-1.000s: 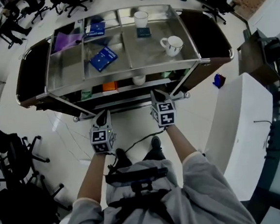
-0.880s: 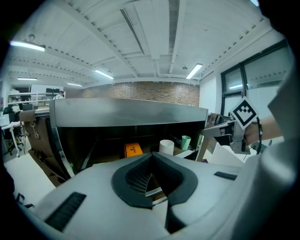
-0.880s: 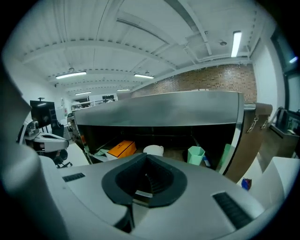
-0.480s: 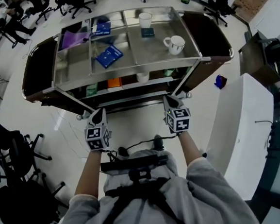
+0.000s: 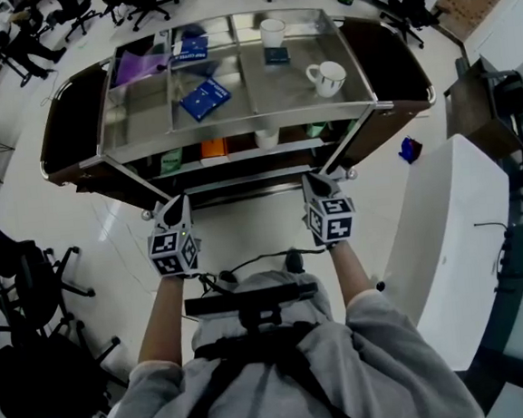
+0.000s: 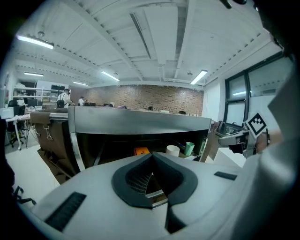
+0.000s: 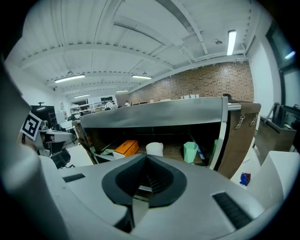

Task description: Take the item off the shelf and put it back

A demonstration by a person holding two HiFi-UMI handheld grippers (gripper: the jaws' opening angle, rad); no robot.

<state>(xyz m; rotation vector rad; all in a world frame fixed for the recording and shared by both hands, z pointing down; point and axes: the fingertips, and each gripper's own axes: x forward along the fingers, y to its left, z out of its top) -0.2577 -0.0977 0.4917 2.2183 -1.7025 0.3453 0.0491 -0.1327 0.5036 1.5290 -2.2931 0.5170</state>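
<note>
A steel cart (image 5: pixel 236 124) stands in front of me. Its lower shelf holds an orange box (image 7: pixel 126 146), a white cup (image 7: pixel 154 149) and a green cup (image 7: pixel 190 152); the left gripper view shows the same orange box (image 6: pixel 141 151) and white cup (image 6: pixel 172 150). On the top shelf lie a blue book (image 5: pixel 205 98), a second blue book (image 5: pixel 191 49), a purple item (image 5: pixel 135 67), a mug (image 5: pixel 327 78) and a white cup (image 5: pixel 272 32). My left gripper (image 5: pixel 178 206) (image 6: pixel 151 155) and right gripper (image 5: pixel 316 183) (image 7: pixel 146 157) hover short of the cart, both shut and empty.
A white counter (image 5: pixel 437 234) runs along my right, with a small blue object (image 5: pixel 408 151) on the floor beside the cart. Black office chairs (image 5: pixel 23 288) crowd the left. A cable (image 5: pixel 257 263) trails on the floor by my feet.
Both grippers have spread slightly apart in front of the cart, the left one drifting left. The head view has shifted so the cart sits a little higher. Jaws stay shut.
</note>
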